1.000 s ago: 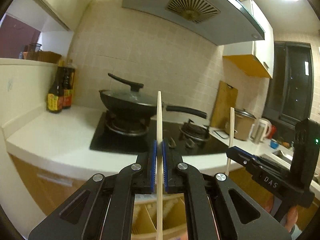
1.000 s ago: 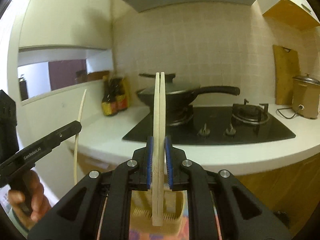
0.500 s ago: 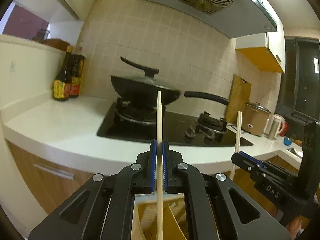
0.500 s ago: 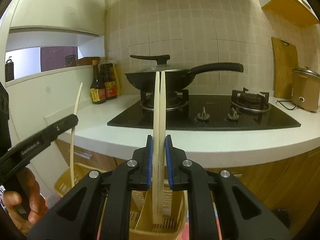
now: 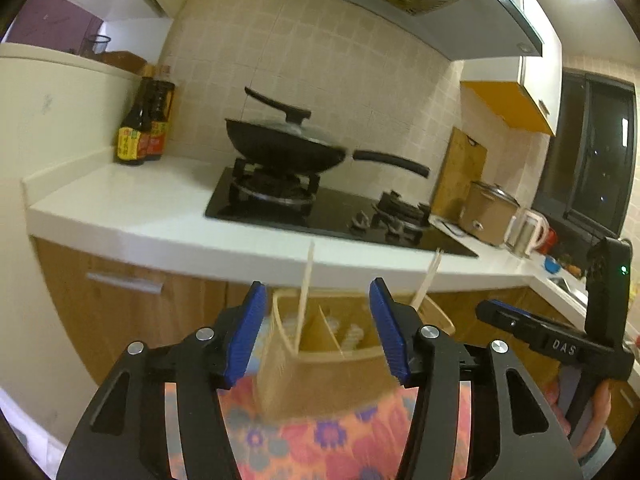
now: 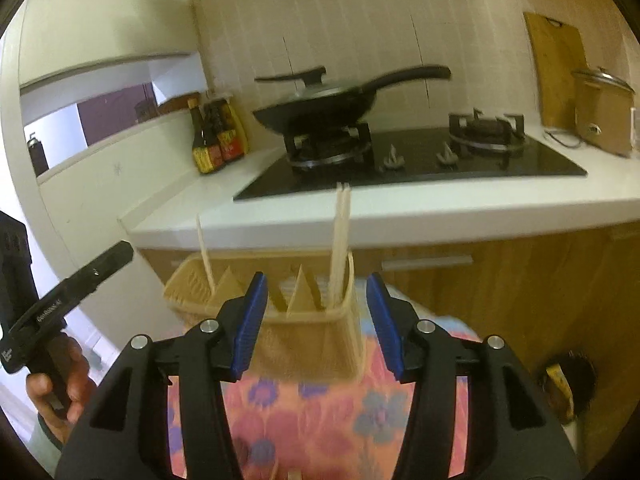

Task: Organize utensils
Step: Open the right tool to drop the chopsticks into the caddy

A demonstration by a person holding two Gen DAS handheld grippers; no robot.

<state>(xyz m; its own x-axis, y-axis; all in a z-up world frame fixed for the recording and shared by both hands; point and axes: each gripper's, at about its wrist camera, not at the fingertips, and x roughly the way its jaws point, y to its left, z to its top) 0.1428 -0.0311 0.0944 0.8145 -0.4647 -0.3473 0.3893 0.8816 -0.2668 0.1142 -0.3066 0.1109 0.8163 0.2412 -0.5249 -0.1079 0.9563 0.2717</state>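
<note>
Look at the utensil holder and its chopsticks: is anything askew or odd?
Nothing is damaged or spilled. The single chopstick leans in the utensil holder left end compartment, apart from the upright pair at the right end.

Both wrist views face the stove (image 5: 320,208) from nearby.

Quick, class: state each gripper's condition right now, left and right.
Left gripper: open, holding nothing; single chopstick stands in the holder.
Right gripper: open, holding nothing; chopstick pair stands in the holder.
</note>
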